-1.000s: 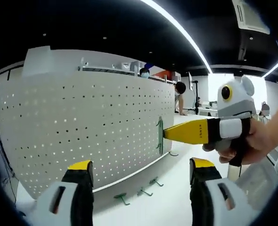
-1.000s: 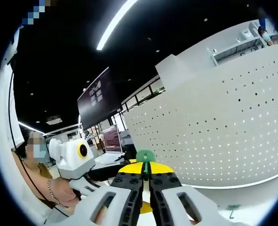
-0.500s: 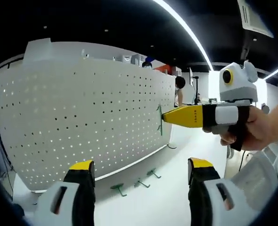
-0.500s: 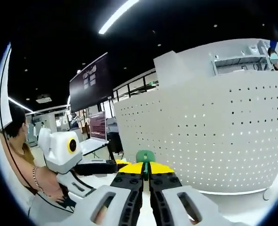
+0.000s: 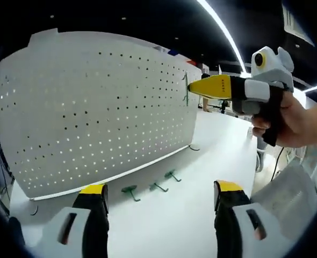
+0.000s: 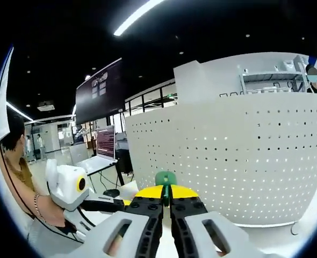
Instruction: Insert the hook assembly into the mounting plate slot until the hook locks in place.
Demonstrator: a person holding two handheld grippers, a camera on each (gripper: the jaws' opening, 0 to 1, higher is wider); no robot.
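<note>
1. In the right gripper view the hook (image 6: 165, 179) shows little more than a green tip above the clenched jaws; the rest is hidden.
2. The right gripper (image 5: 193, 88) pinches the hook (image 5: 186, 90) at its yellow tips, against the upper right part of the pegboard (image 5: 94, 113); whether it is seated in a hole is hard to tell.
3. The left gripper (image 5: 158, 199) hangs with jaws wide apart, holding nothing.
4. Three spare hooks (image 5: 151, 187) lie on the table (image 5: 201, 156) at the board's foot.

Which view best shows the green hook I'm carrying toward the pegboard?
The left gripper view: the green hook shows side-on at the right gripper tips, near the pegboard. The right gripper view gives just its top above shut jaws.
</note>
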